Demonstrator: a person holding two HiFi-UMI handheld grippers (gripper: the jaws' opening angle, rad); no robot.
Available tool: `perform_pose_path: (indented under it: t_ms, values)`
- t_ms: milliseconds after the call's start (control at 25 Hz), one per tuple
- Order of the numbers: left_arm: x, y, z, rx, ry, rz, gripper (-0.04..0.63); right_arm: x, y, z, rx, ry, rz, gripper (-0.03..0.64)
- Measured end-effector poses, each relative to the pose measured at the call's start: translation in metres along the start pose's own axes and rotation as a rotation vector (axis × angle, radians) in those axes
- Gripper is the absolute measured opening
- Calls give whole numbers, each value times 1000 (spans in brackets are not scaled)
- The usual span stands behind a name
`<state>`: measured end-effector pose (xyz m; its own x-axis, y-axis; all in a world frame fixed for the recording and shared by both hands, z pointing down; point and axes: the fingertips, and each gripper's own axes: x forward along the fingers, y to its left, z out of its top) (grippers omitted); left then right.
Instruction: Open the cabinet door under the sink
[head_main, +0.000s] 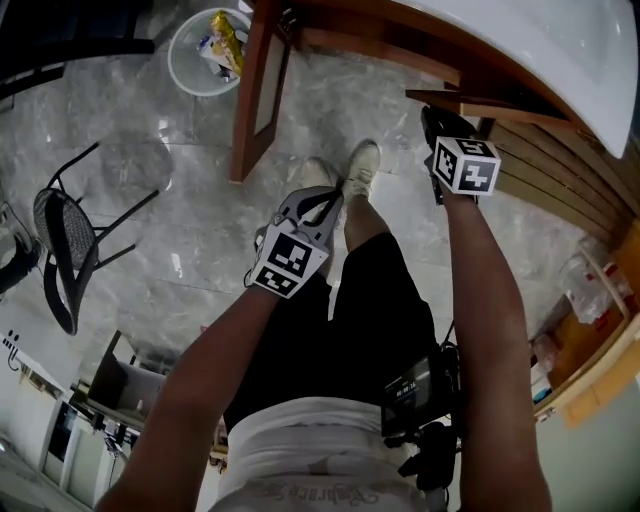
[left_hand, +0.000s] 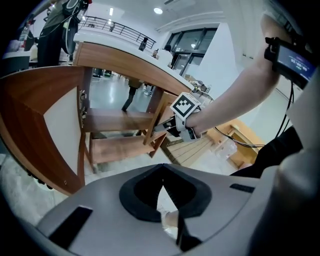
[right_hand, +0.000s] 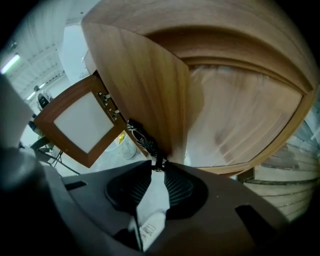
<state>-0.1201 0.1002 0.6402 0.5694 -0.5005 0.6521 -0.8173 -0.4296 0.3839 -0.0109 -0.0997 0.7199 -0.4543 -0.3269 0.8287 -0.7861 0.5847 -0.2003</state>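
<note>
The wooden cabinet under the white sink (head_main: 560, 50) has two doors. The left door (head_main: 262, 80), with its white panel, stands wide open. The right door (right_hand: 150, 85) is swung partly out, seen edge-on in the right gripper view. My right gripper (right_hand: 159, 164) is shut on the lower end of that door's dark ornate handle (right_hand: 141, 136). In the head view the right gripper (head_main: 438, 115) sits at that door's edge (head_main: 480, 100). My left gripper (head_main: 308, 208) hangs over the floor by the person's feet, shut and holding nothing, with its jaws (left_hand: 162, 182) together.
A white bin (head_main: 208, 50) with yellow packaging stands on the marble floor beyond the left door. A black mesh chair (head_main: 65, 240) is at the left. A slatted wooden platform (head_main: 545, 165) and a shelf of items (head_main: 590, 300) lie to the right.
</note>
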Motion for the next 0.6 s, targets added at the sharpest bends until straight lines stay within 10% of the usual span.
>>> perform_pose_path:
  t_ms: [600]
  values:
    - [19, -50, -11, 56, 50, -38, 11, -29, -3, -43, -52, 48, 111, 89]
